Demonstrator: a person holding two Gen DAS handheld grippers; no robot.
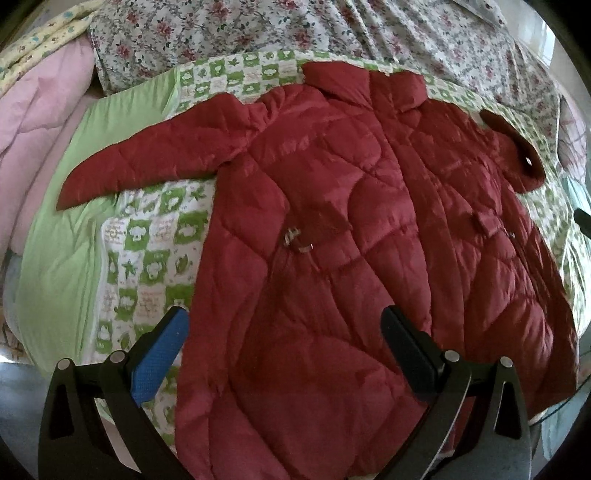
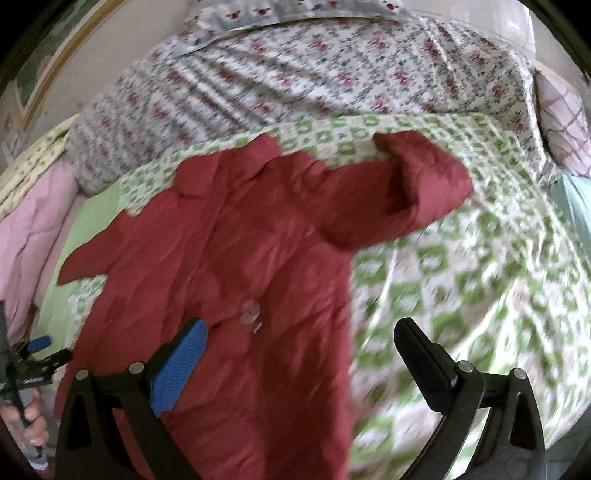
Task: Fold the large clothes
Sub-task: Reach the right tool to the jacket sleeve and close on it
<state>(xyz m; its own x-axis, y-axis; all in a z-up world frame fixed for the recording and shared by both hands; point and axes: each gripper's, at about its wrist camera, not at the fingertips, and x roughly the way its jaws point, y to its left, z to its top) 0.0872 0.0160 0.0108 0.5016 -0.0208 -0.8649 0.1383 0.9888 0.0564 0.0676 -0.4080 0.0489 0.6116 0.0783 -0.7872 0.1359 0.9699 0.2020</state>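
A large dark red quilted coat (image 1: 332, 229) lies spread flat, front up, on a green and white patterned quilt (image 1: 147, 251). Its left sleeve (image 1: 147, 162) stretches out to the left; its right sleeve (image 2: 413, 184) is bent back toward the collar. My left gripper (image 1: 284, 332) is open and empty, above the coat's lower hem near its left edge. My right gripper (image 2: 303, 347) is open and empty, above the coat's lower right edge (image 2: 258, 295). The left gripper also shows at the far left of the right wrist view (image 2: 33, 354), held in a hand.
A floral sheet (image 1: 295, 29) covers the bed beyond the quilt. A pink duvet (image 1: 33, 110) lies bunched at the left. A pink checked pillow (image 2: 565, 122) sits at the far right. The bed's near edge runs below the coat's hem.
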